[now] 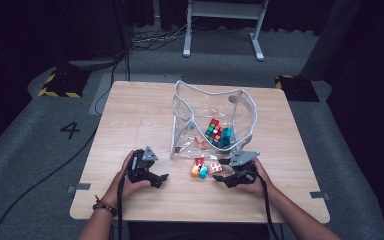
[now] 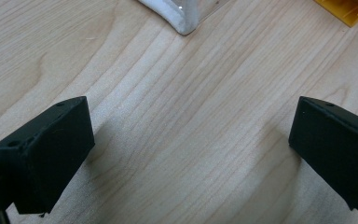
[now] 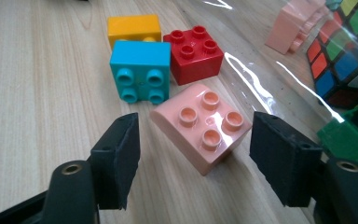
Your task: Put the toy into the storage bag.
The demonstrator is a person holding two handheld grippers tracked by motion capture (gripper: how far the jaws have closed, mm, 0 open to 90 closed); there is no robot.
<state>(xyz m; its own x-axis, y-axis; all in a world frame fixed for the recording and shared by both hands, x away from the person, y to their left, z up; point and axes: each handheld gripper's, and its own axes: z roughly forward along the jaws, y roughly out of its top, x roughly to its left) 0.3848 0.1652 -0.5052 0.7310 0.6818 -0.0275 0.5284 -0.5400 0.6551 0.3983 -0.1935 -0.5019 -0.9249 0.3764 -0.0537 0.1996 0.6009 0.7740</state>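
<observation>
We see the right claw (image 3: 193, 154) spread, one jaw on either side of the pink brick (image 3: 200, 133), with a clear gap on both flanks and neither pad touching it. The pink brick lies flat on the table (image 3: 37, 93), studs up. At 11 o'clock of it, just beside, sits the teal brick (image 3: 140, 70); at 12 o'clock the red brick (image 3: 193, 56); the yellow brick (image 3: 133, 29) stands behind the teal one, touching it. At 2 o'clock the wall of the clear bag (image 3: 270, 70) runs close past the pink brick, so room on that flank is narrow; through it we see a cube (image 3: 340, 60) and another pink piece (image 3: 291, 28).

In the high view the right claw (image 1: 220, 176) rests near 5 o'clock of the bag (image 1: 212, 122), the loose bricks (image 1: 202, 168) just beside its tip. The left claw (image 1: 162, 179) lies at 7 o'clock of the bag, well apart from the bricks.

The left claw (image 2: 191, 149) is spread wide over bare table (image 2: 177, 116); open wood lies between its jaws, and the white bag edge (image 2: 177, 16) stands at 12 o'clock.
</observation>
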